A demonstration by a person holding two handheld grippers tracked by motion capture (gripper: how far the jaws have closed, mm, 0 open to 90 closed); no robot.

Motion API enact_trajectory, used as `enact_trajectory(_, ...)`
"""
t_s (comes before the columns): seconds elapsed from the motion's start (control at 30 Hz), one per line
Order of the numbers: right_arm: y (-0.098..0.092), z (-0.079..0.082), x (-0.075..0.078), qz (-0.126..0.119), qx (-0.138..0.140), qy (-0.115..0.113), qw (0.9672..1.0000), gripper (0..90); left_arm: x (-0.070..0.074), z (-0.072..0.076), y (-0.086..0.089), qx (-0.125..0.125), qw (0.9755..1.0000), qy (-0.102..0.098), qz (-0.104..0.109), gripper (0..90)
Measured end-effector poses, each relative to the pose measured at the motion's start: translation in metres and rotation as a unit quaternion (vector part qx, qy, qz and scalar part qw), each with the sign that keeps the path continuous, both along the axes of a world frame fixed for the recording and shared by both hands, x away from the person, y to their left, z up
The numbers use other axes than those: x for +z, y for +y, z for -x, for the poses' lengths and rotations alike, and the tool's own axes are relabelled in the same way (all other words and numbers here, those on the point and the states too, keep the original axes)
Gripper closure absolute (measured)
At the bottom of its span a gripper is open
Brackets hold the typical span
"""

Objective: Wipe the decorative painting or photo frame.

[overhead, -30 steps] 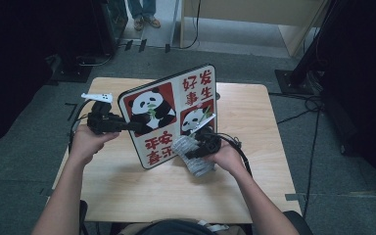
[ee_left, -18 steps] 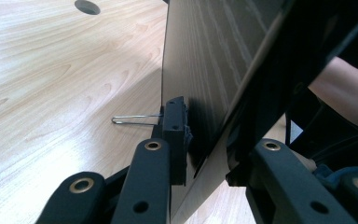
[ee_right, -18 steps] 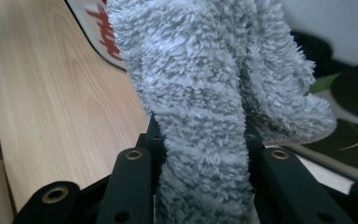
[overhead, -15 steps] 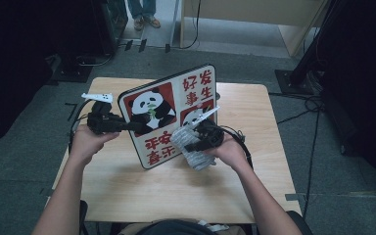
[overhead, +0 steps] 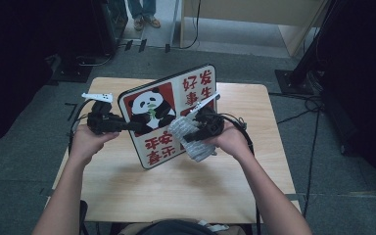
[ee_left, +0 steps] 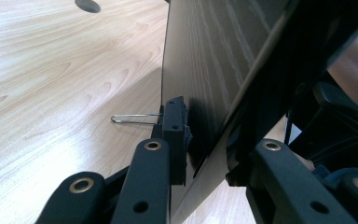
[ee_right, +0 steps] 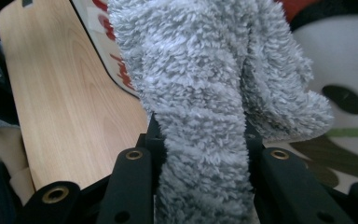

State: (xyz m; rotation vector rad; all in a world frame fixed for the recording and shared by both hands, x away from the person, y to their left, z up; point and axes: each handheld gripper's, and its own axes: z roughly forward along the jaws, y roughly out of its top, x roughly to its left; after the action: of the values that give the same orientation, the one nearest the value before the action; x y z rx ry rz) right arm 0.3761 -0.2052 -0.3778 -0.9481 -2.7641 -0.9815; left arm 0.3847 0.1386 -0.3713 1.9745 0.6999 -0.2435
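**Grey fleece on a propped panda board: where this wipe could slip**

Grey, fluffy cloth (ee_right: 200,107) is clamped between the jaws of my right gripper (overhead: 203,128), and I am pressing it against the printed face of the panda board (overhead: 169,115). The board stands tilted on its lower edge on the wooden table (overhead: 186,181), near the middle, with my left gripper (overhead: 127,126) pinching its left edge; in the left gripper view the jaws sit closed on that thin panel, one pad on each face.

My main worry is the board. It rests on one edge only, so a firm push from the cloth could pivot it around the left pinch or make the bottom edge skid across the table. The hold is near one edge, which I judge gives little leverage against twisting. The cloth is thick and loose, and much of it hangs free below the jaws; it could drag, bunch, or pull out if it catches the board's rim.

My left forearm comes in low, the hand level and steady beside the board. My right forearm angles inward, the wrist raised, the gripper pointing at the board's face over the red panel.
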Motion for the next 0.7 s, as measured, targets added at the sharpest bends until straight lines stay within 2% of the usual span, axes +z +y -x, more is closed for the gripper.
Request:
enact_trajectory(0.3, 0.002, -0.006, 0.028, 0.001, 0.003, -0.019, 0.9998, 67.7, 0.001, 0.000, 0.000, 0.001, 1.0000, -0.002, -0.004, 75.9)
enact_trajectory(0.5, 0.005, -0.012, 0.051, 0.000, -0.001, -0.031, 0.9995, 67.6, 0.001, 0.000, 0.000, 0.001, 1.0000, -0.001, -0.004, 75.9)
enact_trajectory(0.7, 0.012, -0.017, 0.074, 0.005, 0.009, -0.043, 0.9990, 67.7, 0.001, 0.000, 0.000, 0.003, 1.0000, 0.000, -0.002, 75.9)
